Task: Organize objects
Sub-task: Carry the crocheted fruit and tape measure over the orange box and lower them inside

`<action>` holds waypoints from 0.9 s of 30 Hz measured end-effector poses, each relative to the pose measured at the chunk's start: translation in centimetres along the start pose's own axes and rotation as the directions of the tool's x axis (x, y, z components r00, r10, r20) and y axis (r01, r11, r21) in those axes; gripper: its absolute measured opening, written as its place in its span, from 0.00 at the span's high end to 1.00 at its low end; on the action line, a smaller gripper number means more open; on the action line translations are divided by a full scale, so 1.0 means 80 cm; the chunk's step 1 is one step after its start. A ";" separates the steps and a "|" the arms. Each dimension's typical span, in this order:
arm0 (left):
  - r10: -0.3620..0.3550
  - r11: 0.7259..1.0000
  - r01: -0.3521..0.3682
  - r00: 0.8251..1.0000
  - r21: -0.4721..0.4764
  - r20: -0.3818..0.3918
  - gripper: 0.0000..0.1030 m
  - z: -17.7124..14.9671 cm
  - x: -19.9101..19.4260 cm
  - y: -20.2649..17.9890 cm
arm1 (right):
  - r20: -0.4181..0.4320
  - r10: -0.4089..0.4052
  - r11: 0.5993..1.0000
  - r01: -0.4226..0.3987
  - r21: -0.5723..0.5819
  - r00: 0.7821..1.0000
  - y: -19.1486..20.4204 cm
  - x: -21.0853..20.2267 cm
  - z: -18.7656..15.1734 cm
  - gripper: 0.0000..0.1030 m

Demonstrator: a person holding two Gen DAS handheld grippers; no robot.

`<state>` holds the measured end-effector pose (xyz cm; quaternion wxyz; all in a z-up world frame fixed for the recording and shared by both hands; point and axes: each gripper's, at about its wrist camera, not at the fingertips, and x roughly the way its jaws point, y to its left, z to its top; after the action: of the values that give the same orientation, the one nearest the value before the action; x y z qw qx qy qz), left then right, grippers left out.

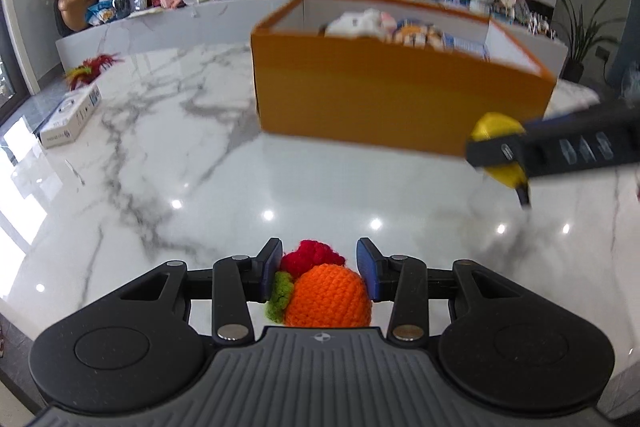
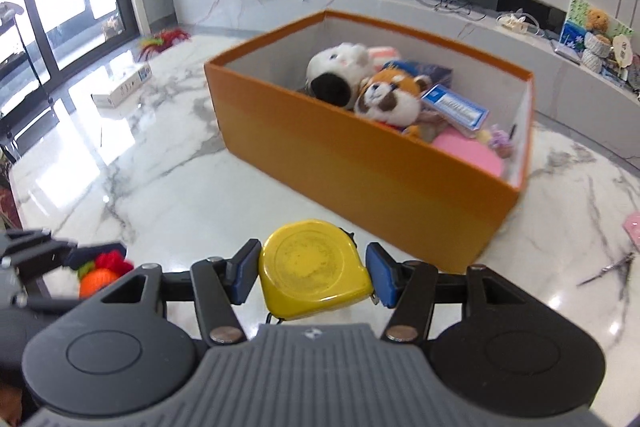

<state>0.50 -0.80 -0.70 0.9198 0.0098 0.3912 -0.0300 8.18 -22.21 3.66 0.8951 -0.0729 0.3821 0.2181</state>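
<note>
The left gripper (image 1: 318, 267) is clamping a crocheted toy (image 1: 326, 293), orange with a red and a green part, between its blue pads, above the marble worktop (image 1: 160, 167). The right gripper (image 2: 312, 269) is squeezing a yellow tape measure (image 2: 314, 269) between its pads, also above the worktop. An open orange box (image 2: 360, 163) is sitting on the worktop ahead of both grippers, apart from them. Inside it are lying a white plush (image 2: 340, 67), a brown-and-white plush (image 2: 390, 93), a blue packet (image 2: 456, 107) and a pink item (image 2: 468, 151). A small white carton (image 1: 70, 117) is lying far to the left, near a bunch of red feathers (image 1: 94, 65).
</note>
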 end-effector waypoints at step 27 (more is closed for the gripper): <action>-0.080 0.992 0.090 0.991 -0.088 0.104 0.54 0.237 0.136 0.001 | 0.197 -0.147 0.961 0.093 0.262 0.969 -0.095 0.040 0.103 0.42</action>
<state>21.69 -2.05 4.64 0.9355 -0.0509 0.3457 -0.0515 18.93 -25.47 6.83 0.9448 0.0414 0.3023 0.1196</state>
